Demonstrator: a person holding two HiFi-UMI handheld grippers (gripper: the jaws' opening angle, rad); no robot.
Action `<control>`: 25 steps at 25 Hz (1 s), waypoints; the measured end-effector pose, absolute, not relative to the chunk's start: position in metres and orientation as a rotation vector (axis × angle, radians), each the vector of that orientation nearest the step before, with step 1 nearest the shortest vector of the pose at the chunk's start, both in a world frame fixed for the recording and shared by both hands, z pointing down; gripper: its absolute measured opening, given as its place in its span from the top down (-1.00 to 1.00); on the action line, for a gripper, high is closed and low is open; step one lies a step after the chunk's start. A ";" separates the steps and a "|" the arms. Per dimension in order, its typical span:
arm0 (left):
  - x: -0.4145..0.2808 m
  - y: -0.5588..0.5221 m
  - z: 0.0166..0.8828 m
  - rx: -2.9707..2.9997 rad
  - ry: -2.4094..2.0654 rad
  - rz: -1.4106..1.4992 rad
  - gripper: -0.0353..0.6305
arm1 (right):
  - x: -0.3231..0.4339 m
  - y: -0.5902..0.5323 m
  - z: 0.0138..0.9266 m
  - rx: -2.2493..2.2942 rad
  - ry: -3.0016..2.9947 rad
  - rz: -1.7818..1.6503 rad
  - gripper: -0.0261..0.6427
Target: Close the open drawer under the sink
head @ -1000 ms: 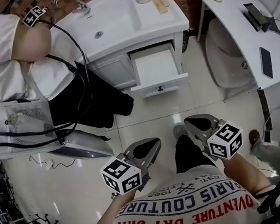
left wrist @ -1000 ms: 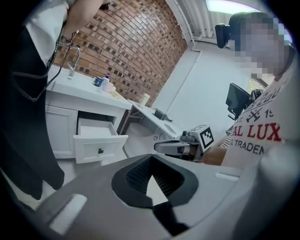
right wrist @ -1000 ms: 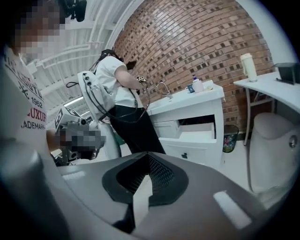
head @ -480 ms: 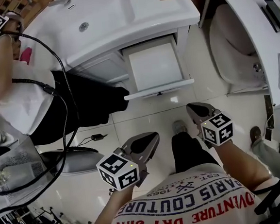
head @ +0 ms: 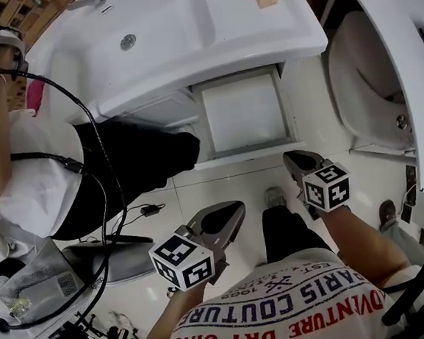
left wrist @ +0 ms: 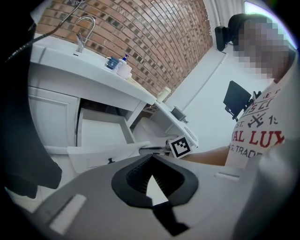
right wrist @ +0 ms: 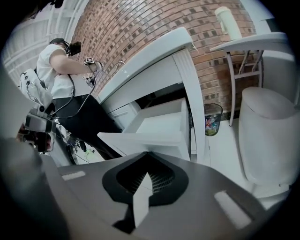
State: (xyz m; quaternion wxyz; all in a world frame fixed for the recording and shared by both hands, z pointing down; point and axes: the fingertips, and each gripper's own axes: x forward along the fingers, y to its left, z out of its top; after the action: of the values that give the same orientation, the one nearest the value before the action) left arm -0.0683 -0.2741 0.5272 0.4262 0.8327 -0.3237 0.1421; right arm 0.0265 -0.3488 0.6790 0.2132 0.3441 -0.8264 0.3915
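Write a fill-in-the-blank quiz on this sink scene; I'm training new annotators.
1. The drawer under the sink stands ___.
2. Inside the drawer lies ___.
3. The left gripper and the right gripper both have their jaws ___.
4. The wall behind the faucet is built of ___.

Missing words: open; nothing; shut; brick.
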 end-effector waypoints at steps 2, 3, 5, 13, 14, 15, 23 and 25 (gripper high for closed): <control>-0.071 -0.281 0.528 2.078 -0.814 0.352 0.95 | 0.025 -0.351 0.681 0.952 -2.290 1.097 0.90; -0.072 -0.283 0.529 2.076 -0.817 0.350 0.95 | 0.025 -0.354 0.681 0.957 -2.289 1.103 0.90; -0.074 -0.289 0.530 2.071 -0.821 0.348 0.95 | 0.025 -0.363 0.682 0.969 -2.288 1.127 0.90; -0.083 -0.307 0.536 2.048 -0.846 0.336 0.95 | 0.017 -0.420 0.682 1.006 -2.302 1.179 0.90; -0.085 -0.309 0.536 2.045 -0.851 0.336 0.95 | 0.016 -0.427 0.682 1.011 -2.304 1.185 0.90; -0.086 -0.311 0.537 2.042 -0.857 0.337 0.95 | 0.014 -0.435 0.682 1.016 -2.307 1.190 0.90; -0.095 -0.322 0.545 2.016 -0.885 0.337 0.95 | 0.005 -0.502 0.683 1.078 -2.325 1.225 0.90; -0.097 -0.324 0.546 2.016 -0.888 0.336 0.95 | 0.003 -0.516 0.683 1.100 -2.329 1.240 0.90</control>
State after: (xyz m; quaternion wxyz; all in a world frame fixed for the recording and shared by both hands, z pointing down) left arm -0.0967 -0.3244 0.5457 0.4411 0.8119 -0.3576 0.1354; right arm 0.0029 -0.5160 0.6825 0.1408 0.3810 -0.8066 0.4294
